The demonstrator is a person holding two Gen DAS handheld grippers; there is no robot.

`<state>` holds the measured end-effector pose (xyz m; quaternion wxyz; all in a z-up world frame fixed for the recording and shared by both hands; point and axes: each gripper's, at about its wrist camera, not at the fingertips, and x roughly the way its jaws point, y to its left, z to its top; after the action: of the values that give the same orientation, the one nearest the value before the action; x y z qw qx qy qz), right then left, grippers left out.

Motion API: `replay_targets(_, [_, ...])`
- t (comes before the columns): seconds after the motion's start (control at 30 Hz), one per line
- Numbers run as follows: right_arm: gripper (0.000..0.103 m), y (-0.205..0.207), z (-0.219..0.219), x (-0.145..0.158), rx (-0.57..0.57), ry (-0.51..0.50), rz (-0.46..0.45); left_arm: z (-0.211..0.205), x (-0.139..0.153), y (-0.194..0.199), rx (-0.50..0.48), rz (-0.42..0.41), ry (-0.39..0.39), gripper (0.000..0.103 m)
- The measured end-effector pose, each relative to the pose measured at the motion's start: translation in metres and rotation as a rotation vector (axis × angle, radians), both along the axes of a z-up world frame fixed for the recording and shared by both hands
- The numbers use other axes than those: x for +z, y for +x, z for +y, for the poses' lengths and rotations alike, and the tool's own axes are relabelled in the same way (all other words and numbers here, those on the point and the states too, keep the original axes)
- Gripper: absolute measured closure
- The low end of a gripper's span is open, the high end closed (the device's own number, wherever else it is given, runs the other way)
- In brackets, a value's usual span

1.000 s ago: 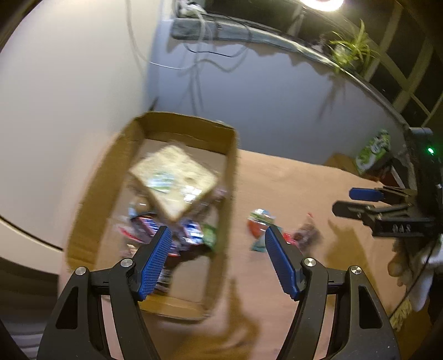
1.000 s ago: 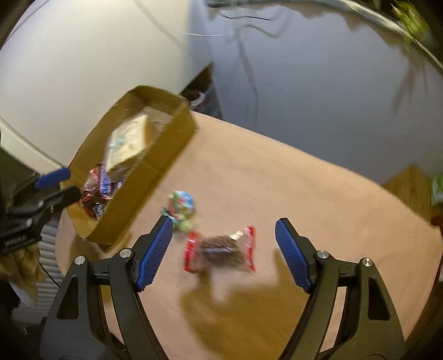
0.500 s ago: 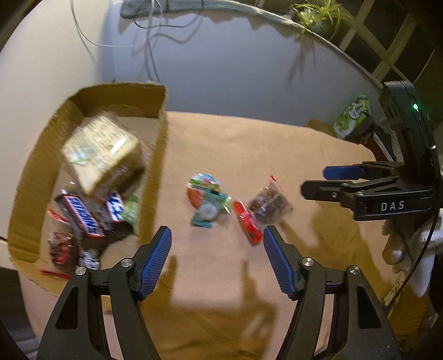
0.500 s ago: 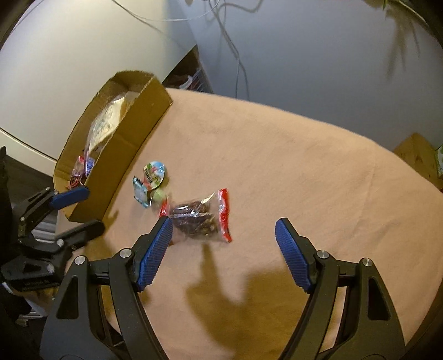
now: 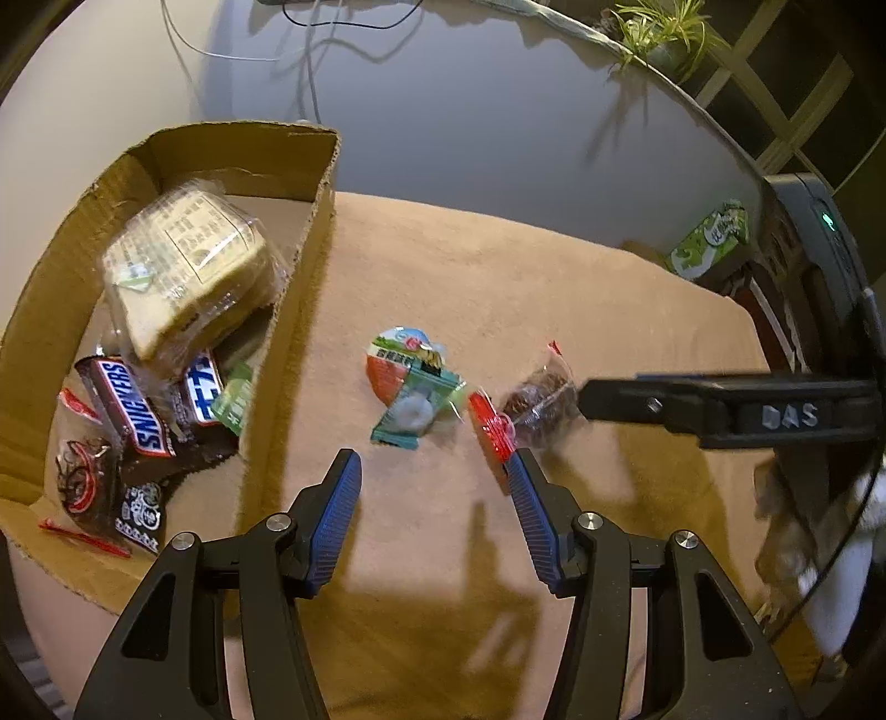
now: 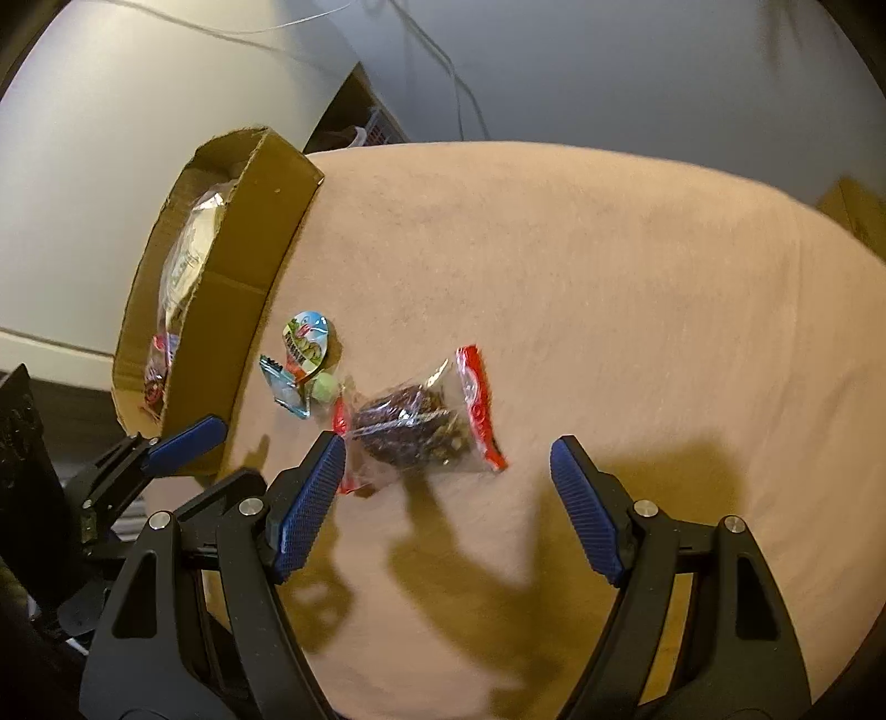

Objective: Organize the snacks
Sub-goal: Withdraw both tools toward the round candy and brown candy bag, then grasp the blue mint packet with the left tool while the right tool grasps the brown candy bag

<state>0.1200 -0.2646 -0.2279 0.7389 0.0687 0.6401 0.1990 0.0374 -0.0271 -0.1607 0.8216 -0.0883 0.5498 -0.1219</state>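
Note:
A cardboard box (image 5: 315,266) at the table's left holds a wrapped sandwich (image 5: 188,271), a Snickers bar (image 5: 133,410) and other snacks. On the tan cloth lie a round red-green snack pack (image 5: 398,360), a teal packet (image 5: 415,412) and a clear red-edged bag of dark snacks (image 5: 531,410). My left gripper (image 5: 434,487) is open and empty, just short of the teal packet. My right gripper (image 6: 446,459) is open and empty, with the clear bag (image 6: 421,426) lying between its fingers. The box (image 6: 243,288) stands to its left.
The tan cloth (image 6: 609,277) covers the table, with a grey wall behind. A green package (image 5: 709,238) and a potted plant (image 5: 659,33) sit at the far right. Cables (image 5: 310,55) hang on the wall. A shelf unit (image 6: 365,127) shows behind the box.
My left gripper has swung right, from over the box to the loose snacks. My right gripper has closed in on the clear bag, which now lies between its open fingers.

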Motion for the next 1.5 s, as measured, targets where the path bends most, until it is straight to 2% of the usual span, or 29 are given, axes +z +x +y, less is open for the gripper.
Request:
replay_targets(0.23, [0.024, -0.007, -0.004, -0.006, -0.106, 0.134, 0.098, -0.001, -0.005, 0.009, -0.014, -0.012, 0.019, 0.05])
replay_targets(0.43, [0.024, 0.006, 0.004, -0.015, -0.163, 0.143, 0.126, -0.007, -0.007, 0.016, -0.033, -0.03, 0.034, 0.057])
replay_targets(0.6, [0.033, 0.017, 0.014, -0.023, -0.164, 0.08, 0.107, -0.012, -0.007, 0.018, -0.048, -0.041, 0.026, 0.058])
replay_targets(0.77, [0.033, 0.022, 0.022, -0.027, -0.122, 0.034, 0.096, -0.02, -0.011, 0.027, -0.055, -0.048, 0.03, 0.059])
replay_targets(0.97, [0.037, 0.021, 0.028, -0.024, -0.026, -0.026, 0.059, -0.026, -0.009, 0.033, -0.057, -0.056, 0.033, 0.06])
replay_targets(1.0, [0.037, 0.02, 0.027, -0.024, -0.011, -0.04, 0.054, -0.026, -0.004, 0.032, -0.058, -0.067, 0.029, 0.065])
replay_targets(1.13, [0.038, 0.016, 0.021, -0.022, 0.051, -0.102, 0.023, -0.033, 0.007, 0.026, -0.084, -0.104, 0.044, 0.067])
replay_targets(1.23, [0.038, 0.016, 0.015, -0.021, 0.072, -0.126, 0.009, -0.041, 0.001, 0.026, -0.112, -0.087, 0.049, 0.067])
replay_targets(1.5, [0.038, 0.017, 0.008, -0.02, 0.081, -0.12, 0.004, -0.057, -0.025, 0.048, -0.089, -0.039, 0.102, 0.067])
